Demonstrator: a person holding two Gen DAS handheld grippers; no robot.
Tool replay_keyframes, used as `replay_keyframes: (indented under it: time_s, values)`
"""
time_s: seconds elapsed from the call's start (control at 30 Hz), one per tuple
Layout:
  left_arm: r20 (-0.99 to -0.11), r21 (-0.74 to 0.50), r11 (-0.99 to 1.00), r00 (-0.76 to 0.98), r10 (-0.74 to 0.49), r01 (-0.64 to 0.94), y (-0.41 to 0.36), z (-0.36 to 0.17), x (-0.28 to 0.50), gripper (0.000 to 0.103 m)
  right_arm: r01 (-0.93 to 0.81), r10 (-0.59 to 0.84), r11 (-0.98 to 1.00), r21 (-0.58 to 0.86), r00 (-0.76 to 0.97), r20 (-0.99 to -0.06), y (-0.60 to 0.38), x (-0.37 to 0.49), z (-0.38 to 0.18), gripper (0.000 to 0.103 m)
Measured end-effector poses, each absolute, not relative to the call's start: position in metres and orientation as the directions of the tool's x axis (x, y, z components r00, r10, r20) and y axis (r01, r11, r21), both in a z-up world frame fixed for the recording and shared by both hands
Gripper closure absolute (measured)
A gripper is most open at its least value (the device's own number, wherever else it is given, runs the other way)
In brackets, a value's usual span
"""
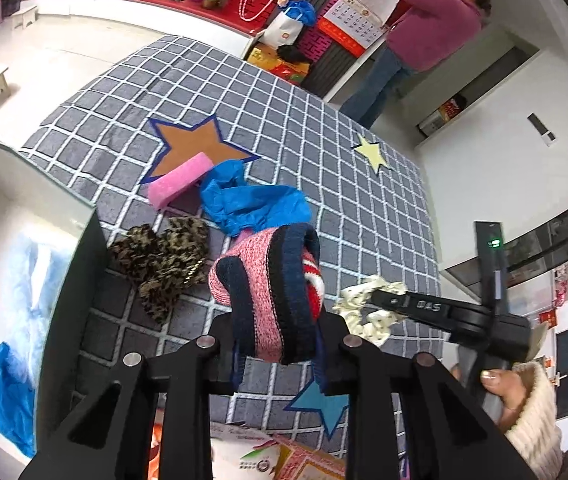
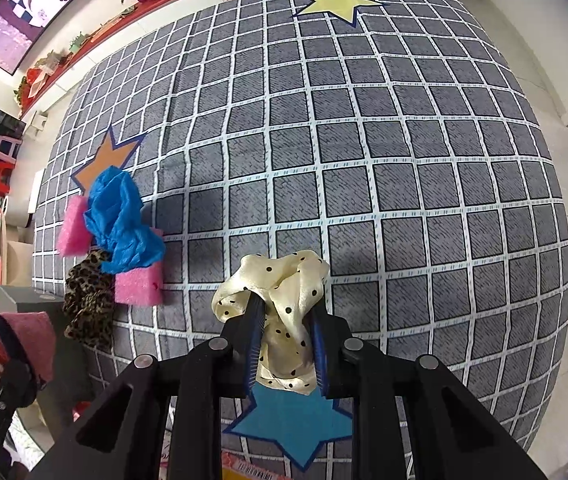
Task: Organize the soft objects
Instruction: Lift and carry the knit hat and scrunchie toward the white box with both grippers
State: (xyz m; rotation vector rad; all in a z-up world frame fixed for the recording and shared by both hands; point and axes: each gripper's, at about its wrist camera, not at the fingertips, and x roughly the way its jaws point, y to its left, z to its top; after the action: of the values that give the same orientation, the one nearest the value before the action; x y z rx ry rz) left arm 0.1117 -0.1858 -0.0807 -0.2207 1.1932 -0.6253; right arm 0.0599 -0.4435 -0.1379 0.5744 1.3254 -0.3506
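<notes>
Grey checked cloth with coloured stars [image 2: 364, 160] over the table. Left claw [image 1: 279, 332] clamped on a pink, navy and red striped knitted piece [image 1: 271, 292], raised above the near edge. Right claw [image 2: 288, 344] closed on a cream polka-dot satin scarf [image 2: 279, 292], over the blue star [image 2: 288, 420]. Near the left edge: blue crumpled plastic bag [image 2: 123, 224], pink foam blocks [image 2: 139, 284], leopard-print fabric [image 2: 87, 304]. Likely trouble: slick satin sliding free, or trailing ends dragging the pile.
</notes>
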Motion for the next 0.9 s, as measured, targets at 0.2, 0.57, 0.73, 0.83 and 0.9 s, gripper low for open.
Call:
replay_keyframes:
  time_s: [0.2,0.57,0.73,0.83,0.9]
  values:
    - [-0.83,-0.419,0.841,0.23,-0.508,0.342,-0.181,-0.084,0.109,0.074,0.515,0.055,0.84,0.171,0.233,-0.971,-0.426,0.062,-0.123,0.08]
    - [-0.852,-0.363,0.85,0.232,-0.469,0.382,-0.166,-0.081,0.101,0.074,0.447,0.0,0.886,0.125,0.271,-0.963,-0.383,0.064,-0.089,0.08]
    - [-0.856,-0.368,0.847,0.215,-0.47,0.384,-0.146,-0.08,0.099,0.074,0.4,-0.006,0.91,0.109,0.276,-0.961,-0.353,0.067,-0.078,0.08]
    - [-0.855,-0.366,0.848,0.223,-0.469,0.382,-0.132,-0.077,0.098,0.074,0.371,-0.005,0.923,0.102,0.275,-0.961,-0.332,0.068,-0.072,0.08]
    - [-0.857,-0.357,0.851,0.227,-0.462,0.384,-0.126,-0.076,0.099,0.074,0.356,-0.007,0.93,0.096,0.278,-0.961,-0.319,0.068,-0.067,0.08]
